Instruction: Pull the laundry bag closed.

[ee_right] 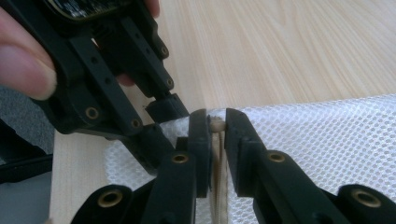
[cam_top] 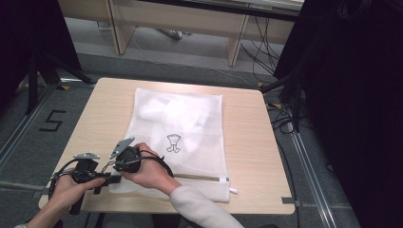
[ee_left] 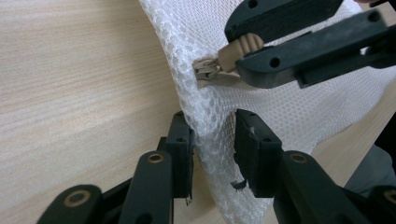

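Observation:
A white mesh laundry bag (cam_top: 180,118) with a small printed figure lies flat on the wooden table (cam_top: 247,142). At the bag's near left corner my left gripper (cam_top: 110,179) is shut on a fold of the mesh (ee_left: 212,144). Just beside it, my right gripper (cam_top: 118,170) is shut on the beige zipper pull (ee_right: 215,123). In the left gripper view the right gripper (ee_left: 243,51) pinches that pull (ee_left: 245,45) next to the zipper slider (ee_left: 208,70). The zipper (cam_top: 199,178) runs along the bag's near edge. My right forearm crosses over toward the left.
The bag's near right corner has a small white tab (cam_top: 233,191) close to the table's front edge. Bare tabletop (cam_top: 95,123) lies left and right of the bag. Beyond the table are floor rails, a "5" marking (cam_top: 52,121), desk legs and cables.

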